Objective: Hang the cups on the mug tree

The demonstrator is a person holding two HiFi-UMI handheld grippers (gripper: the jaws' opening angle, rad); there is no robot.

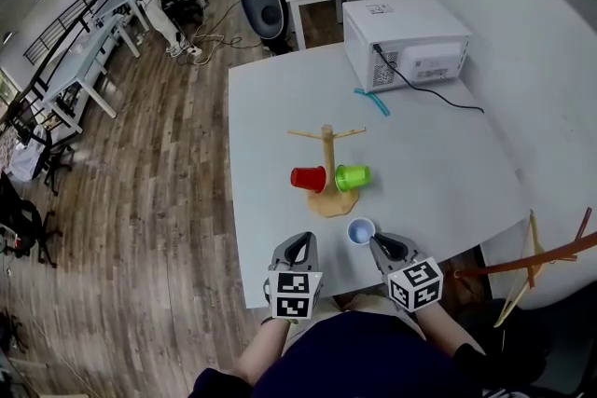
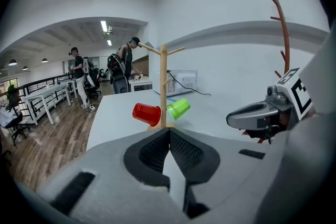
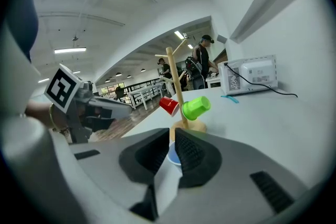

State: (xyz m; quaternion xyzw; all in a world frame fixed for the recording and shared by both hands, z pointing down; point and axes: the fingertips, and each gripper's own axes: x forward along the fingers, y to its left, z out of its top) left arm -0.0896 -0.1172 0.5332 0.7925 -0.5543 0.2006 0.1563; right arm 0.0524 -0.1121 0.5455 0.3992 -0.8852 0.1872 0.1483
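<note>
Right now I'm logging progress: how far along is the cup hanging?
Done: red cup and green cup hang on the mug tree. In hand: nothing clearly; right gripper, shut, sits at the blue cup standing on the table. Remaining: hanging that cup.

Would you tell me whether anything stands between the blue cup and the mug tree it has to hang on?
Nothing visible does. Only bare table lies between the blue cup and the mug tree. The red cup and green cup already hang lower down, while the upper pegs look free.
</note>
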